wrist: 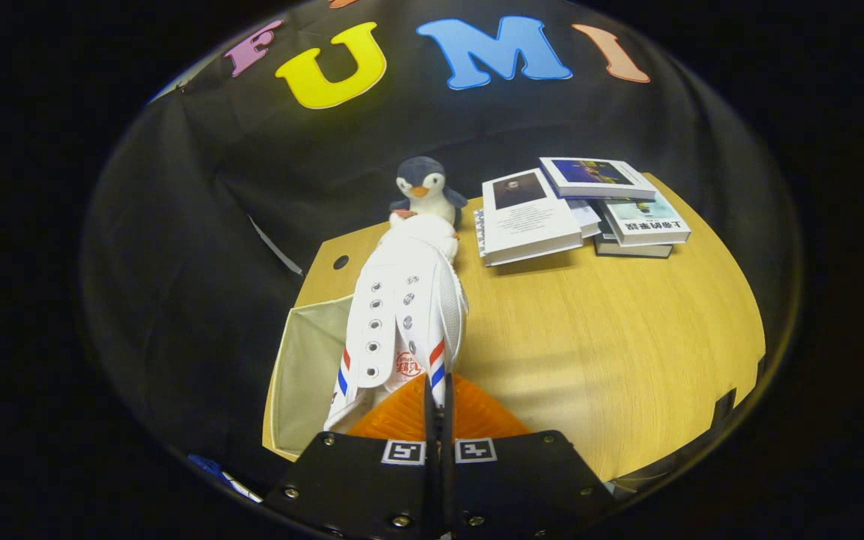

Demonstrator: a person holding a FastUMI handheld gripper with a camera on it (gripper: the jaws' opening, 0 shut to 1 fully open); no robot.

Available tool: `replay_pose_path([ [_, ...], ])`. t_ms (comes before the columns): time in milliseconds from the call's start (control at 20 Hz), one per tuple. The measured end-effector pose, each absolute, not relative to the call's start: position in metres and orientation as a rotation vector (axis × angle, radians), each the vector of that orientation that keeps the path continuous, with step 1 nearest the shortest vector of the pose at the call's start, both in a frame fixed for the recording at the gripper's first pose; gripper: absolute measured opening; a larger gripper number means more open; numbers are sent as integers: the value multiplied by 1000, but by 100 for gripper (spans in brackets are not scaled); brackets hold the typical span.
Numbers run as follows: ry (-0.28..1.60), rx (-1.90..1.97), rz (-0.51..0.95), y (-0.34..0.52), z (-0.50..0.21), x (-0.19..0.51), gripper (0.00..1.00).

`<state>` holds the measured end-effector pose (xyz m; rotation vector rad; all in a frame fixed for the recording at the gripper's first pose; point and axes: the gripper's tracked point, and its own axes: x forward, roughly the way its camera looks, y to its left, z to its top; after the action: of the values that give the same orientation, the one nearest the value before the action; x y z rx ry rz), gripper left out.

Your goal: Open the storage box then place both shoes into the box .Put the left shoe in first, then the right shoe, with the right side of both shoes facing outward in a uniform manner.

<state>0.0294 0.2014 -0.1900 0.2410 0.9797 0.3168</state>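
1. While our gripper pinches the white shoe by its collar, fingers nearly together, we see it held above the wooden table.
2. The open storage box sits just left of the shoe.

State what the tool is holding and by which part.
The tool is shut on the white shoe, gripping the rear edge of its upper by the striped collar, above the storage box.
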Motion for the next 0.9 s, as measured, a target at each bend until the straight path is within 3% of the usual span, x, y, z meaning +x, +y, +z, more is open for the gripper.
replay_pose_path([
  [450,1034,140,392,271,-219,23,0],
  [900,1050,32,359,270,-245,19,1],
])
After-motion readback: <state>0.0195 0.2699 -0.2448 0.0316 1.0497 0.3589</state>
